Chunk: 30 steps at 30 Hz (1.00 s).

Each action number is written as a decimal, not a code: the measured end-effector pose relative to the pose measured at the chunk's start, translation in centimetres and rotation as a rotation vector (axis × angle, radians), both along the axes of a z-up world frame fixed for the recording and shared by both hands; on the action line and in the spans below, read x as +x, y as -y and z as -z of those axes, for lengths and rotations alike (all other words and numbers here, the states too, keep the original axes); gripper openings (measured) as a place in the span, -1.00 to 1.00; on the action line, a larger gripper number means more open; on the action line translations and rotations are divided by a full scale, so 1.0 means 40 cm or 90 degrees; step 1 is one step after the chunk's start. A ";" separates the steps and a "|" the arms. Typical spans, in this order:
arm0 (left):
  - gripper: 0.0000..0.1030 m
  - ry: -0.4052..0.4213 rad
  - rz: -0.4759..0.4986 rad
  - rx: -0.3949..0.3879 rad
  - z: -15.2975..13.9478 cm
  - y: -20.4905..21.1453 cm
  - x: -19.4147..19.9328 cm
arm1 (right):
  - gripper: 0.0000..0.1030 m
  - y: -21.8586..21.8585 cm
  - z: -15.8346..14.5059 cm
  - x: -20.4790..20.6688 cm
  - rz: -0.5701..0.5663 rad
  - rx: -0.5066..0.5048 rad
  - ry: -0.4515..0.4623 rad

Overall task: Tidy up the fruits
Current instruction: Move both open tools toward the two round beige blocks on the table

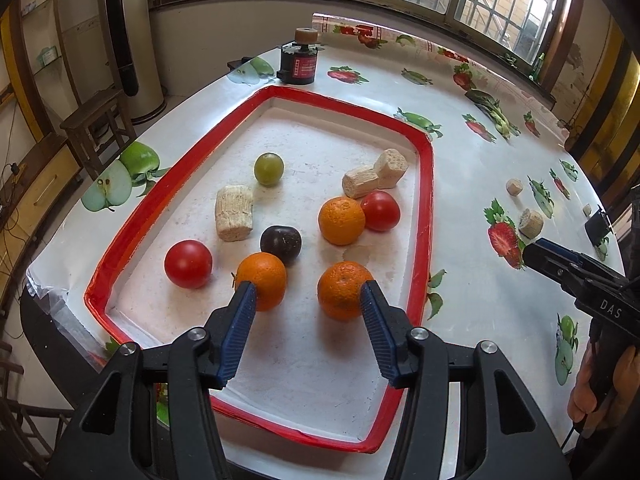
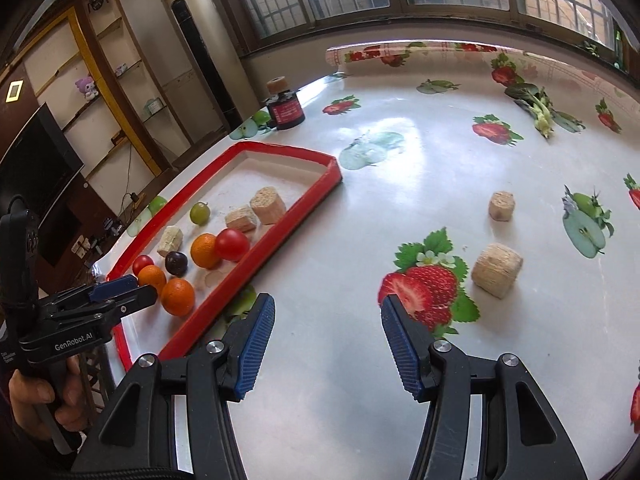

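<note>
mostly full: red-rimmed tray [image 1: 424, 208] holds oranges [image 1: 341, 220], tomatoes [image 1: 188, 264], grape [image 1: 269, 169].

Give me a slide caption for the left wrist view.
Open left gripper above red-rimmed tray holding oranges, tomatoes, a plum and a grape.

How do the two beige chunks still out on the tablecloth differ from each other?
The near chunk is the larger one and lies on its side, next to the printed strawberry. The far chunk is smaller and stands on end, on plain white cloth farther from the right gripper. Both are pale, fibrous cut pieces, outside the red tray, and neither is touched by a gripper.
</note>
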<state>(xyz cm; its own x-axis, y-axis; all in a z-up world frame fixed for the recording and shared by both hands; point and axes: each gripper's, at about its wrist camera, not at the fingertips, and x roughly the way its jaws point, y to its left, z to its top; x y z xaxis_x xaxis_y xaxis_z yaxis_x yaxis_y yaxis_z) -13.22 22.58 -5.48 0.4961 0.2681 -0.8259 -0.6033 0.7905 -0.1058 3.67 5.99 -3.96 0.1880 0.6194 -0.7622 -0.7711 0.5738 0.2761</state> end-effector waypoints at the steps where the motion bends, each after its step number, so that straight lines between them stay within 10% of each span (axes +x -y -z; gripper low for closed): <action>1: 0.02 -0.001 -0.001 -0.001 0.000 0.000 0.002 | 0.12 0.011 0.002 0.007 0.007 0.000 -0.003; 30: 0.13 0.037 0.108 0.011 -0.061 0.118 0.204 | 0.12 0.091 0.044 0.159 0.109 -0.033 0.007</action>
